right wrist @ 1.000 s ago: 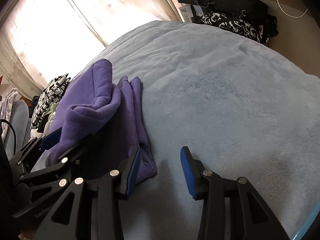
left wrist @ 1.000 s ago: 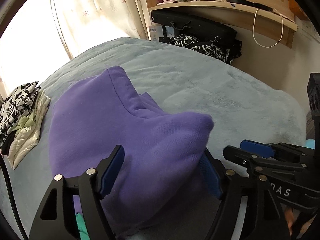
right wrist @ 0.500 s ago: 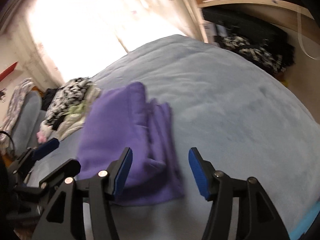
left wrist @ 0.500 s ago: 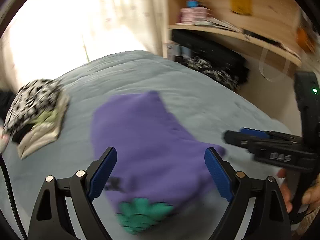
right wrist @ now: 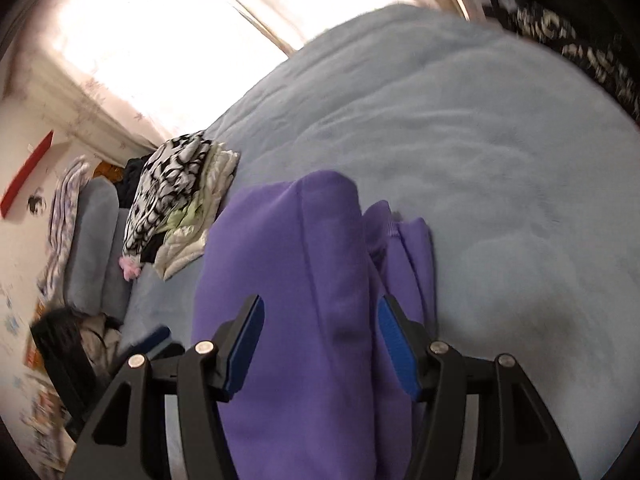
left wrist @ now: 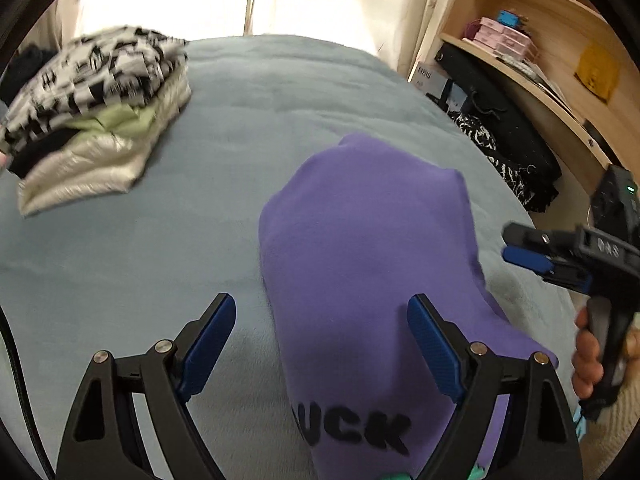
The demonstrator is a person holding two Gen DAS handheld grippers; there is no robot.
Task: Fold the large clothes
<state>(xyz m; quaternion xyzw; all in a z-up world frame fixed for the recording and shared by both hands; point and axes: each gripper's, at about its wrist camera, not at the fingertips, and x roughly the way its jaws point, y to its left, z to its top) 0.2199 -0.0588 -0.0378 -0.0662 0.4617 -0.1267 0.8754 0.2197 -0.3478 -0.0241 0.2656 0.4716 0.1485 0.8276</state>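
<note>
A purple sweatshirt (left wrist: 368,248) with black letters lies folded in a long bundle on the grey-blue bed (left wrist: 140,248). My left gripper (left wrist: 320,340) is open and empty, above the bundle's near end. My right gripper (right wrist: 320,340) is open, its jaws straddling the purple sweatshirt (right wrist: 300,280) without closing on it. The right gripper also shows in the left wrist view (left wrist: 532,260), held in a hand at the bundle's right side.
A stack of folded clothes (left wrist: 96,120), black-and-white patterned on top, lies at the far left of the bed, also in the right wrist view (right wrist: 180,200). Wooden shelves (left wrist: 540,60) with boxes and dark bags stand at the right. A bright curtained window is behind.
Both grippers pulled back and rose from the sweatshirt. The left let go of the purple fold, which now lies flat. The right gripper swung over the bundle.
</note>
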